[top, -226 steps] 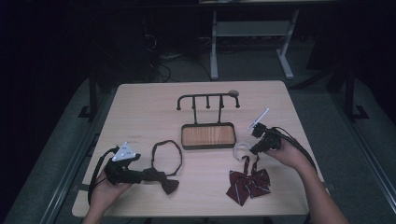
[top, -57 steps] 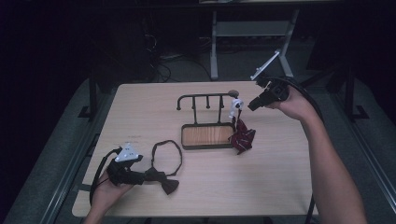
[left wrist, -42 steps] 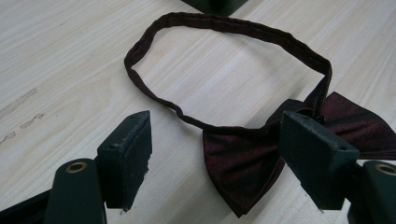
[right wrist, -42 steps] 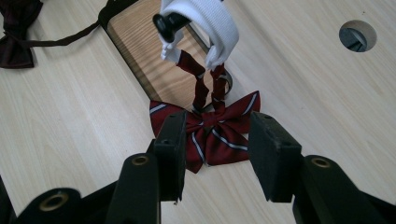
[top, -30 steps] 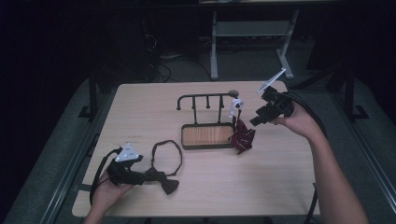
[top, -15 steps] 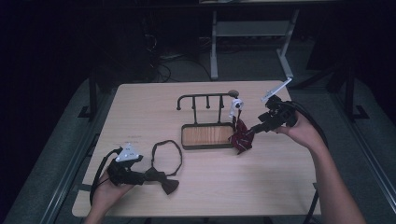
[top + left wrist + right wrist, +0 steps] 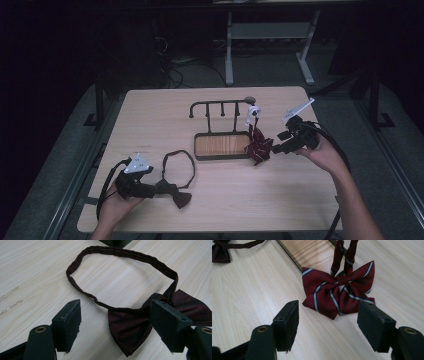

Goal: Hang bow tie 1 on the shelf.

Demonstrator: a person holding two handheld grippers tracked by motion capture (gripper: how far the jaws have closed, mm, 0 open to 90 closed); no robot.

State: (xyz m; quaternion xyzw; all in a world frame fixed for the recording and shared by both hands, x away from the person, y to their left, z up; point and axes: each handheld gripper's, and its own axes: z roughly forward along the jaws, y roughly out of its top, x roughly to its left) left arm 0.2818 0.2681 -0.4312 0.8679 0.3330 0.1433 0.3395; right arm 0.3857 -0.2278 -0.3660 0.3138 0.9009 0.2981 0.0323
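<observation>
Nearest the person, the left tongs (image 7: 150, 189) rest low on the tabletop (image 7: 150, 115), well to the near-left of the hanger rack (image 7: 222, 131). Their jaws stand spread, pinching nothing, with one wing of the dark maroon bow tie (image 7: 140, 322) lying between them. Its neck band makes a loose loop (image 7: 179, 166) on the wood, towards the rack. This tie is light, limp cloth; it will likely sag and fold when lifted. The band, or the firmer knot at the middle, looks the best place to grip, since a wing would only crumple.

Farther off, at the right end of the rack, the striped red bow tie (image 7: 259, 146) hangs by its strap from the end peg, its lower wings touching the tabletop just beside the rack's wooden tray (image 7: 220, 146). The right tongs (image 7: 279, 146) sit just right of it. Their jaws have just been opening and stand apart with nothing between them, the bow (image 7: 339, 295) lying just ahead of the tips. That tie is equally soft and light, and probably swings freely on the peg.
</observation>
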